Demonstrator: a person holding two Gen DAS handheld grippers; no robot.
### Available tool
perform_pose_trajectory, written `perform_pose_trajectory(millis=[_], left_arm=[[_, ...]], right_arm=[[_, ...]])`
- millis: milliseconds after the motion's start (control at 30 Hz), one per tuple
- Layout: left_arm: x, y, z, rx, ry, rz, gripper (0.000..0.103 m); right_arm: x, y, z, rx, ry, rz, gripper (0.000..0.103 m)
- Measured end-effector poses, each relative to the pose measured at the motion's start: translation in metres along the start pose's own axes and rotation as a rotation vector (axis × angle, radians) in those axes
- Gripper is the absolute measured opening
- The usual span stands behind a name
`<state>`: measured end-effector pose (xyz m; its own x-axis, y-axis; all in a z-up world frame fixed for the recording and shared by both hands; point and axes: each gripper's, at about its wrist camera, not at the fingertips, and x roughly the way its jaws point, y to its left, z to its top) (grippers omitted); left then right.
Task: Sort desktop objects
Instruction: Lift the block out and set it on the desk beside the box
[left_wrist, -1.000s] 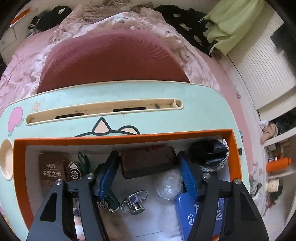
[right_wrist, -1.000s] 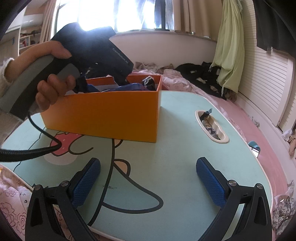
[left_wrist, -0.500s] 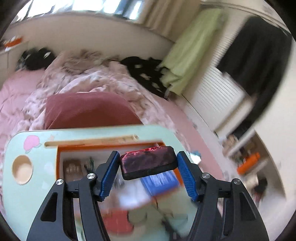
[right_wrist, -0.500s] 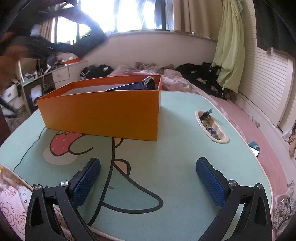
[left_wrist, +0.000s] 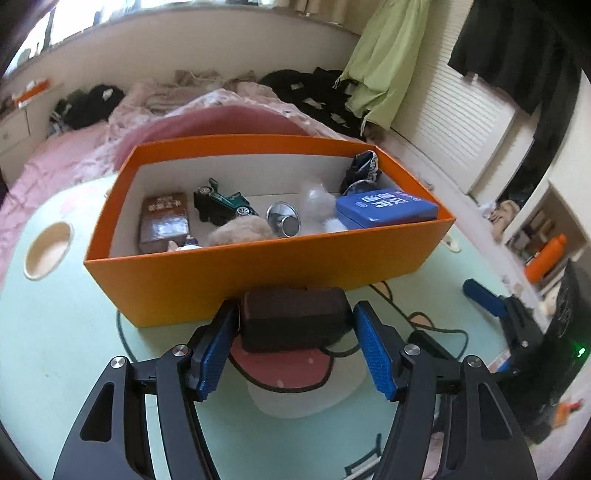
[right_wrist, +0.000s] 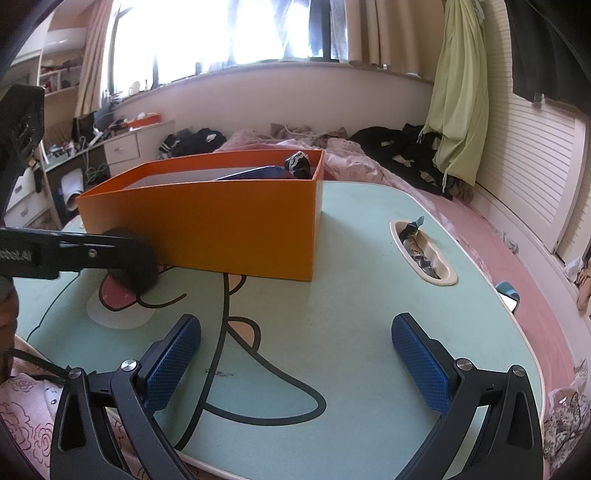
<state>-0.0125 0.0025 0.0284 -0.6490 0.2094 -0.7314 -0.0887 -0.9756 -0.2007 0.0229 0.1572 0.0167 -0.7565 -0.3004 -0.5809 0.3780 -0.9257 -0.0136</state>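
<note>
Pouch: dark pouch (left_wrist: 293, 319) pinched in your left gripper (left_wrist: 295, 343), just outside the orange box (left_wrist: 258, 269)
Right gripper: your right gripper (right_wrist: 295, 363) spread wide, empty, by tabletop (right_wrist: 351, 295) near edge

Mint lap table (right_wrist: 362, 295) (cartoon print) w/ orange box (right_wrist: 229, 221) sitting directly on it.

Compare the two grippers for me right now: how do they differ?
The left gripper is shut on a dark brown block just outside the orange box; the right gripper is open with nothing between its fingers. The left sits close against the box's near wall, low over the table; the right sits further from the box, above bare tabletop. Both have blue pads on black fingers.
</note>
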Motion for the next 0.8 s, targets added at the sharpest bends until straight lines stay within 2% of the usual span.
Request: perform_pose_trajectory(millis=[100, 133, 200, 267, 333, 400, 433, 500, 667, 800], left_arm=[[-0.016, -0.011, -0.01, 0.083, -0.06, 0.089, 0.068], [-0.02, -0.012, -0.012, 0.106, -0.069, 0.111, 0.073], [-0.025, -0.016, -0.018, 0.136, -0.074, 0.137, 0.08], [-0.025, -0.017, -0.028, 0.154, -0.065, 0.163, 0.08], [-0.014, -0.009, -0.038, 0.138, -0.018, 0.179, 0.082], [-0.009, 0.009, -0.038, 0.059, -0.008, 0.133, 0.091], [-0.008, 0.014, -0.037, 0.042, -0.007, 0.15, 0.091], [-0.002, 0.024, -0.038, 0.012, -0.012, 0.19, 0.103], [0.006, 0.028, -0.039, 0.01, -0.024, 0.194, 0.103], [0.01, 0.03, -0.04, 0.01, -0.027, 0.195, 0.103]], right_arm=[[0.0, -0.001, -0.001, 0.0, 0.0, 0.0, 0.103], [0.0, -0.001, -0.001, 0.0, 0.0, 0.0, 0.103], [0.0, -0.001, -0.001, 0.0, 0.0, 0.0, 0.103], [0.0, -0.002, -0.001, 0.0, -0.001, 0.0, 0.103], [0.0, -0.003, -0.002, 0.0, 0.0, 0.0, 0.103], [-0.001, 0.001, -0.004, -0.001, -0.002, 0.0, 0.103], [-0.002, 0.001, -0.005, -0.001, -0.001, 0.0, 0.103], [-0.002, 0.001, -0.005, 0.0, 0.0, 0.001, 0.103], [-0.005, 0.002, -0.003, -0.002, 0.006, 0.028, 0.102], [-0.024, -0.002, 0.026, 0.034, -0.051, 0.157, 0.086]])
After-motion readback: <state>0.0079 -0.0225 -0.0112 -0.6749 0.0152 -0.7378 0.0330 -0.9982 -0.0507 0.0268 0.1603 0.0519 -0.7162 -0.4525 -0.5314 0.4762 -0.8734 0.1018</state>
